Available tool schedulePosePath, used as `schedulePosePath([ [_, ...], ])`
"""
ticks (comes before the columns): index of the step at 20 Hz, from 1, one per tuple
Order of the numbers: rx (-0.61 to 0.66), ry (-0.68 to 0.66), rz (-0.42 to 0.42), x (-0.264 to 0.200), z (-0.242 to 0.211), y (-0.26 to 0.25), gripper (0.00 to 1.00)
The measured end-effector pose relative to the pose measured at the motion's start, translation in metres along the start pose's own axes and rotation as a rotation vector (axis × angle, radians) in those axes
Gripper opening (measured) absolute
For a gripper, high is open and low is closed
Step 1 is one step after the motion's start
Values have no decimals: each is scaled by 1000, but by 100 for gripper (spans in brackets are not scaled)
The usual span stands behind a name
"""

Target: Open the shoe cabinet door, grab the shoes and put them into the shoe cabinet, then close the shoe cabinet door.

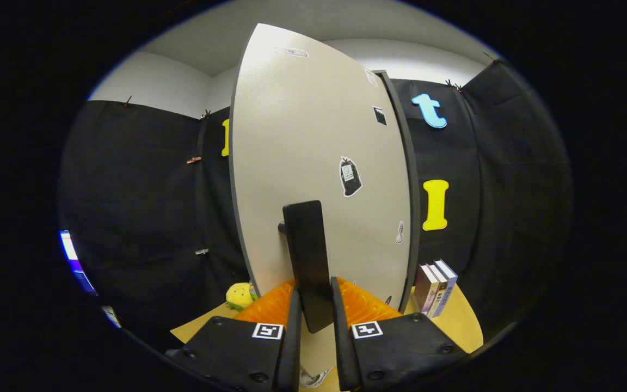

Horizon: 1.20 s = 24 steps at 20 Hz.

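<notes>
Door [313,158]: beige, swung toward cam, long axis vertical.
Handle [308,261]: black bar, upright, sticks out from door.
Gripper [313,318]: fingers pinching handle's lower end.

The cabinet door [313,163] stood close ahead, blocking the way forward, its dark handle [308,261] clamped between the gripper [313,321] fingers. Books [434,287] stood near right; a yellow toy [240,295] sat near left. Far left lay open room.
</notes>
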State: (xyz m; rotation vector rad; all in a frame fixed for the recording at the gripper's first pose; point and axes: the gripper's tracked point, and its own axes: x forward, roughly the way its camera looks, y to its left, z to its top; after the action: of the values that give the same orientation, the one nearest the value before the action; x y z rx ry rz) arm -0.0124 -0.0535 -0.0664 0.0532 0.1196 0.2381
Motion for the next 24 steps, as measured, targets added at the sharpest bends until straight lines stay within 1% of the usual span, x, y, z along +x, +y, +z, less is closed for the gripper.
schedulePosePath([
  [3,-9,3,-29,-12,-3,-22,31],
  [6,24,21,-67,-21,-7,-45,30],
  [9,21,1,-120,-29,-2,-69,30],
  [11,23,-11,-152,-35,1,-87,26],
  [18,31,-56,-234,-55,13,-127,26],
  [21,51,-55,-260,-61,14,-141,26],
  [24,75,-53,-265,-68,14,-149,26],
])
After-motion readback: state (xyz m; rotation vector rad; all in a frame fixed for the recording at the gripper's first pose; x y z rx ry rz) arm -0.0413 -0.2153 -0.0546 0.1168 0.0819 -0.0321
